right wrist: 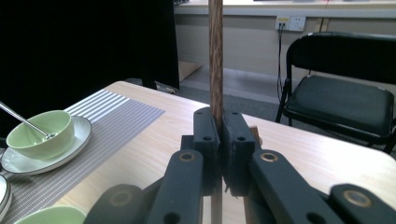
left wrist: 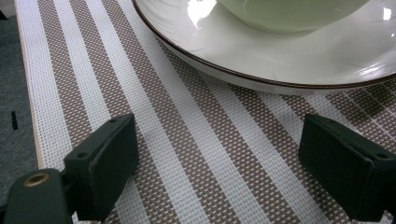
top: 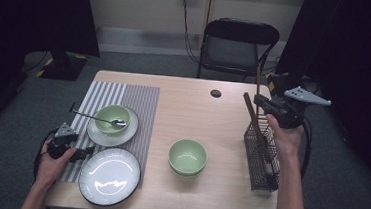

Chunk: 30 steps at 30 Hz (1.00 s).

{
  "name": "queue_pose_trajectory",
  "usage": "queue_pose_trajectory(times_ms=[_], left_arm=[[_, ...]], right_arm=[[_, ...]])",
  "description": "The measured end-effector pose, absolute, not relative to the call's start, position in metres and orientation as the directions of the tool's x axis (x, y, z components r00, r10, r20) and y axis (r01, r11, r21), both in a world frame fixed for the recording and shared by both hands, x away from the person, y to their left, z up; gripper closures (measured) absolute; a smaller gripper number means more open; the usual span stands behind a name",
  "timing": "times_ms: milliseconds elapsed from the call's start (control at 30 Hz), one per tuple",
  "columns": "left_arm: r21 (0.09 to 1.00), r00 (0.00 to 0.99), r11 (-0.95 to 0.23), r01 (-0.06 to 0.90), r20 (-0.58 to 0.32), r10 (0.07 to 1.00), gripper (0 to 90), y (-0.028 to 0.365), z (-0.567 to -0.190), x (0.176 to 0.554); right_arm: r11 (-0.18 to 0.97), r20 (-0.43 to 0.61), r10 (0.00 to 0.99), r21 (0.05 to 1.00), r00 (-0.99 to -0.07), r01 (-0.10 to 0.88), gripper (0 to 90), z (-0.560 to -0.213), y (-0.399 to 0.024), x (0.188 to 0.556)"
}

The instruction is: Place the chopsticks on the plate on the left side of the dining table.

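**Lifting a chopstick out of the wire caddy**

The right tongs (right wrist: 219, 140) are clenched on a brown chopstick (right wrist: 215, 56), held upright above the wire cutlery basket (top: 261, 160) at the worktop's right edge. A straight, vertical pull should keep its lower end from catching the mesh or the second chopstick (top: 256, 135). The left tongs (left wrist: 215, 163) rest released over the striped placemat (left wrist: 187, 140).

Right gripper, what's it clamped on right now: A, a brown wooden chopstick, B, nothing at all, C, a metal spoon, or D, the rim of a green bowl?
A: in the right gripper view the right gripper has its jaws shut on a brown wooden chopstick that stands upright between them, above the wire basket seen in the high view.
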<state>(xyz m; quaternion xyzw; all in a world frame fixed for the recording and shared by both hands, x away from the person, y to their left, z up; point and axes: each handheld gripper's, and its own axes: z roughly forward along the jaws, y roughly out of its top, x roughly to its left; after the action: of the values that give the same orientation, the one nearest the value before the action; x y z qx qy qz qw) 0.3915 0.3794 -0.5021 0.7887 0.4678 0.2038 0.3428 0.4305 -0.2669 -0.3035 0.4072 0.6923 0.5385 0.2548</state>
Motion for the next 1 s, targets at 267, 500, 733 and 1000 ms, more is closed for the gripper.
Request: queue_pose_trajectory(times_ms=[267,500,733,1000], left_arm=[[0.736,0.472,-0.319,0.598,-0.001,0.882,13.1,0.379,-0.502,0.39],[0.743,0.45,-0.292,0.602,-0.014,0.893,19.7,0.378,-0.5,0.388],[0.779,0.421,-0.233,0.582,-0.044,0.906,21.0,0.38,-0.484,0.381],[0.798,0.454,-0.241,0.552,-0.045,0.89,20.9,0.375,-0.472,0.363]], right_arm=[[0.096,0.064,0.837,0.96,-0.543,0.262,86.0,-0.291,-0.26,0.431],[0.093,0.066,0.826,0.964,-0.56,0.25,86.1,-0.285,-0.255,0.433],[0.1,0.071,0.815,0.96,-0.576,0.261,86.0,-0.289,-0.245,0.435],[0.095,0.088,0.804,0.957,-0.588,0.272,86.0,-0.295,-0.235,0.436]])
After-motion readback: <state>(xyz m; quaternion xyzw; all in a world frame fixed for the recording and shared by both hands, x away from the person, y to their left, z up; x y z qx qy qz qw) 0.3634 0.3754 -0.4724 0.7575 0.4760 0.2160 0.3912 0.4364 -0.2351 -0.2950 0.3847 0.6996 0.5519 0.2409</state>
